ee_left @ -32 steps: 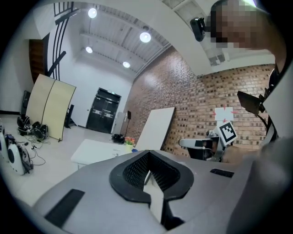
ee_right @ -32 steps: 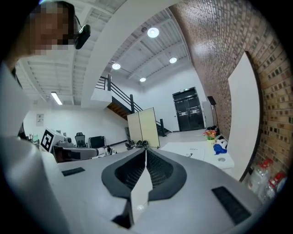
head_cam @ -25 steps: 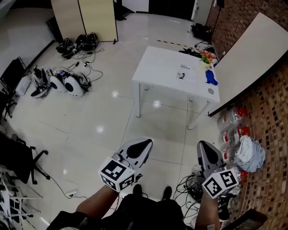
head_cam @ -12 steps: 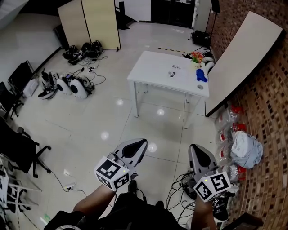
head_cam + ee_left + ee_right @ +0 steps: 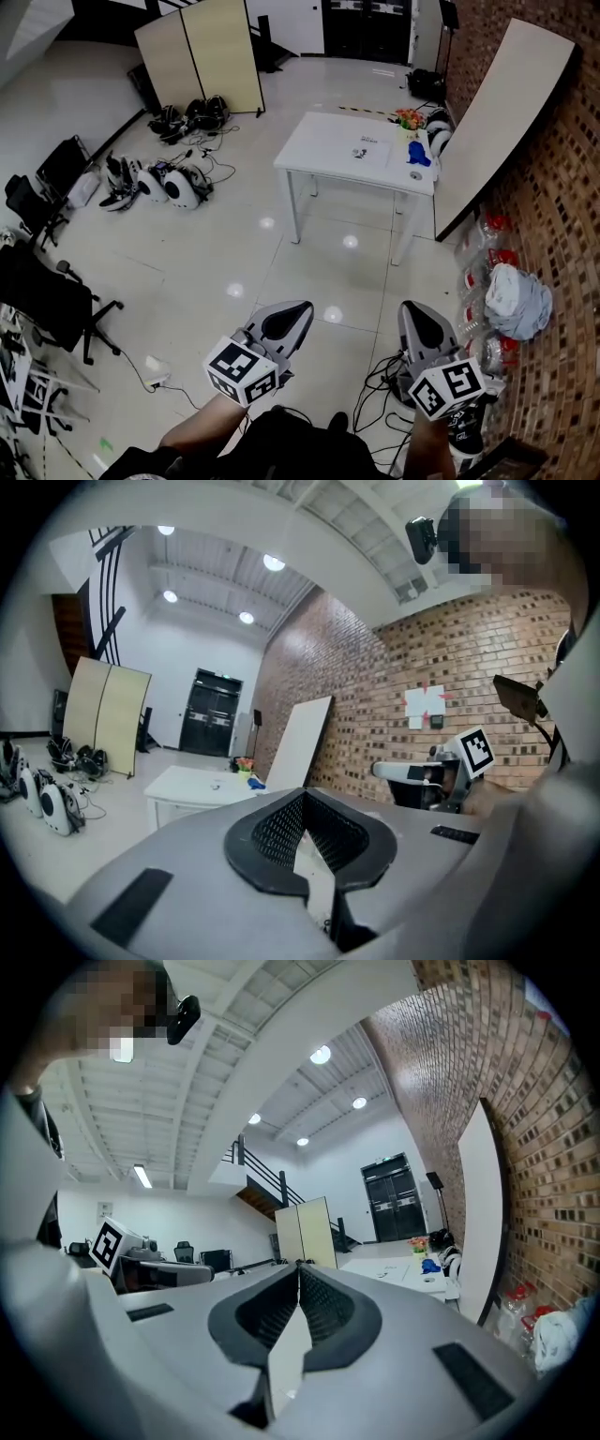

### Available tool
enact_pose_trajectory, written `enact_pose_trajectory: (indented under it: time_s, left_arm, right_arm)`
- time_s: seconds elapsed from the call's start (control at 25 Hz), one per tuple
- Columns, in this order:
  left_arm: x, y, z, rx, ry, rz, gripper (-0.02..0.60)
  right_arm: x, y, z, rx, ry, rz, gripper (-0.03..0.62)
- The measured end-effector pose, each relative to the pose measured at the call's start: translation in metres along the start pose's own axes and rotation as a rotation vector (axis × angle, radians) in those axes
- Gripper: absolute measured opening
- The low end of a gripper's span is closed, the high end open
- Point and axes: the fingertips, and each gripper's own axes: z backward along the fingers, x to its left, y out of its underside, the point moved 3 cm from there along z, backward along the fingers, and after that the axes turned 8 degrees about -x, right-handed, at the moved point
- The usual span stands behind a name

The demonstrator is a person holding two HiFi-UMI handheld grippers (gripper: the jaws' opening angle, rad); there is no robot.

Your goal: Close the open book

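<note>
head view: i held my left gripper (image 5: 292, 314) and right gripper (image 5: 411, 314) low over the floor, empty, because what i took for the open book (image 5: 368, 148) lay well apart on the white table (image 5: 319, 150) ahead.

left gripper view: jaws pressed together on nothing.

right gripper view: the same, tips meeting.

the book's print was too small to read. the 2 cubes (image 5: 242, 370) bore only square markers.

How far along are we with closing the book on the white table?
Done: nothing visible yet. In hand: nothing. The left tongs and right tongs are both shut and empty, held over the floor, well short of the white table. Left: everything, meaning reaching the table and closing the flat printed thing on it, likely the book, though too small to confirm.
</note>
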Motion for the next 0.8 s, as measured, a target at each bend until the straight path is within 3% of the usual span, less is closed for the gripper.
enact_pose_trajectory:
  time_s: [0.24,0.52,0.8]
  left_arm:
    - [0.002,-0.006,0.039,-0.021,0.053,-0.013,-0.005]
    - [0.041,-0.009,0.087,-0.036,0.042,0.008,-0.005]
    - [0.033,-0.009,0.091,-0.050,0.086,-0.002,-0.005]
  right_arm:
    - [0.041,-0.005,0.004,-0.017,0.047,0.016,0.002]
    - [0.096,0.000,-0.012,0.013,0.062,0.049,0.002]
    - [0.108,0.001,-0.003,0.013,0.084,0.051,0.002]
